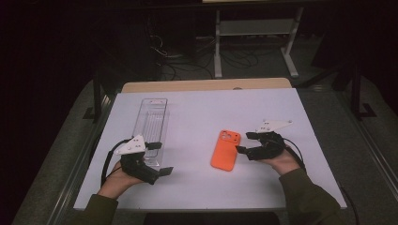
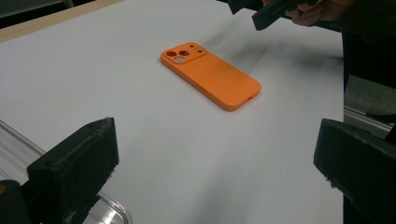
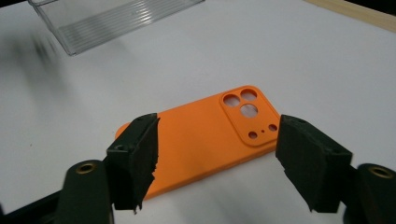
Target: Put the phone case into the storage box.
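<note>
White tabletop (image 1: 197, 183) spans the middle of the high view, with a strip of bare wood (image 1: 206, 85) along its far edge at upper centre and dark floor, cables and a pale frame leg beyond that. An orange phone case (image 1: 225, 149) lies flat, back up, just right of centre, its camera cutouts toward the top of the frame. Left of centre a clear plastic tray (image 1: 151, 123) runs lengthwise up the frame. The left gripper (image 1: 161, 158) sits at lower left at the tray's near end, its jaws spread wide with nothing between them; in the left gripper view a corner of the tray (image 2: 112, 205) shows at the bottom left beside one jaw, and bare white surface separates the jaws from the case (image 2: 210, 76) at upper centre. The right gripper (image 1: 247, 142) is at the case's right edge, jaws open and empty; in the right gripper view the case (image 3: 201, 140) lies between and just beyond the two jaws, whether touching I cannot tell. Open white surface lies between case and tray, and along the table's lower and right edges.
</note>
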Motion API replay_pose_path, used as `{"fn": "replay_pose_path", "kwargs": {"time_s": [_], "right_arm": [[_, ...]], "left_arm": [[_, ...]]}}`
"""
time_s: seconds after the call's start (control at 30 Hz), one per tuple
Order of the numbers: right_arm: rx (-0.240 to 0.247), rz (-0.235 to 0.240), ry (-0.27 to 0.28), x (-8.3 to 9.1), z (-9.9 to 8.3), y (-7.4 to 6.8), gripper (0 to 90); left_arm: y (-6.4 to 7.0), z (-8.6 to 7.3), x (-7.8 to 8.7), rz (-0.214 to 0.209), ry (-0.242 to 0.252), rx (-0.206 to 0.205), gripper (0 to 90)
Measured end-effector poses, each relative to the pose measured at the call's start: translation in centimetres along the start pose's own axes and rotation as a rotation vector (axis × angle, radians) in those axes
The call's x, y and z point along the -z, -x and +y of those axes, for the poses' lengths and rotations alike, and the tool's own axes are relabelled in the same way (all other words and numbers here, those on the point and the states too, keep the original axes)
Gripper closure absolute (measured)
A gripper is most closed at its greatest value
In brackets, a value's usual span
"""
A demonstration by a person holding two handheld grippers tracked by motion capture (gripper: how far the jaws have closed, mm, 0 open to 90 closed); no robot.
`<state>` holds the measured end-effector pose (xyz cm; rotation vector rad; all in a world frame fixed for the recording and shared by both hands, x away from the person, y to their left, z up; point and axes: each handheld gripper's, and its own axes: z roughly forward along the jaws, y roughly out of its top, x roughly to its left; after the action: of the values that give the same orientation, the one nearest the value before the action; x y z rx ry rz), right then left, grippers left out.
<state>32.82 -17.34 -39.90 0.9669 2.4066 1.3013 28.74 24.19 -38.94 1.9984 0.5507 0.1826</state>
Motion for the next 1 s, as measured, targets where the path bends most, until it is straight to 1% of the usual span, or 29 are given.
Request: {"fn": "replay_pose_path", "kwargs": {"time_s": [0.03, 0.07, 0.17, 0.2, 0.23, 0.27, 0.3, 0.37, 0.4, 0.43, 0.47, 0.5, 0.57, 0.63, 0.67, 0.7, 0.73, 0.83, 0.93, 0.97, 1.0], "right_arm": [[0.006, 0.003, 0.001, -0.1, 0.0, 0.1, 31.9], [-0.001, 0.003, 0.0, -0.2, 0.1, 0.2, 33.3], [0.001, 0.008, -0.009, -0.5, 0.1, 0.4, 37.5], [0.008, 0.009, -0.013, -0.6, 0.2, 0.5, 39.3], [0.001, 0.01, -0.014, -0.7, 0.2, 0.5, 41.1], [0.003, 0.013, -0.014, -0.8, 0.2, 0.5, 43.0], [0.003, 0.013, -0.014, -0.8, 0.2, 0.5, 43.0], [0.008, 0.015, -0.015, -1.0, 0.2, 0.6, 46.8], [0.005, 0.023, -0.027, -1.2, 0.1, 0.6, 52.1], [0.014, 0.027, -0.035, -1.3, 0.0, 0.6, 54.2], [0.014, 0.027, -0.035, -1.3, 0.0, 0.6, 54.2], [0.017, 0.031, -0.046, -1.4, -0.1, 0.6, 57.3], [0.025, 0.043, -0.076, -1.9, -0.2, 0.4, 64.0], [0.041, 0.051, -0.089, -2.1, -0.3, 0.4, 68.6], [0.036, 0.052, -0.095, -2.1, -0.3, 0.3, 71.2], [0.036, 0.052, -0.095, -2.1, -0.3, 0.3, 71.2], [0.028, 0.063, -0.107, -2.1, -0.3, 0.3, 76.0], [0.026, 0.084, -0.123, -2.1, -0.6, 0.4, 83.8], [0.019, 0.1, -0.133, -2.2, -0.9, 0.5, 87.1], [0.021, 0.112, -0.145, -2.2, -1.1, 0.5, 87.7], [0.03, 0.111, -0.148, -2.3, -1.2, 0.4, 87.8]], "left_arm": [[0.0, 0.0, 0.0, 0.0, -0.002, -0.001, 0.0], [0.0, 0.0, 0.0, 0.0, -0.003, 0.001, 0.0], [0.0, 0.0, 0.0, -0.002, -0.004, 0.0, 0.0], [0.0, 0.0, -0.1, -0.003, 0.001, -0.001, 0.0], [0.0, 0.0, -0.1, -0.004, 0.004, 0.005, 0.0], [0.0, 0.1, -0.1, -0.004, 0.004, 0.004, 0.0], [0.0, 0.1, -0.1, -0.004, 0.004, 0.004, 0.0], [-0.1, 0.0, -0.1, -0.005, 0.002, -0.001, 0.0], [0.0, 0.0, -0.2, -0.003, 0.007, 0.002, 0.0], [0.0, 0.0, -0.2, -0.003, 0.008, 0.002, 0.0], [0.0, 0.0, -0.2, -0.003, 0.008, 0.002, 0.0], [0.0, 0.0, -0.2, -0.004, 0.007, -0.004, 0.0], [0.0, 0.0, -0.3, -0.006, 0.008, -0.003, 0.0], [0.0, 0.0, -0.2, -0.005, 0.012, -0.006, 0.0], [0.0, 0.0, -0.2, -0.005, 0.011, -0.007, 0.0], [0.0, 0.0, -0.2, -0.005, 0.011, -0.007, 0.0], [0.0, 0.1, -0.2, -0.006, 0.011, -0.008, 0.0], [0.0, 0.1, -0.2, -0.009, 0.018, -0.005, 0.0], [0.0, 0.2, -0.2, -0.009, 0.022, 0.0, 0.0], [0.1, 0.2, -0.3, -0.011, 0.025, -0.002, 0.0], [0.0, 0.2, -0.3, -0.011, 0.02, -0.01, 0.0]]}}
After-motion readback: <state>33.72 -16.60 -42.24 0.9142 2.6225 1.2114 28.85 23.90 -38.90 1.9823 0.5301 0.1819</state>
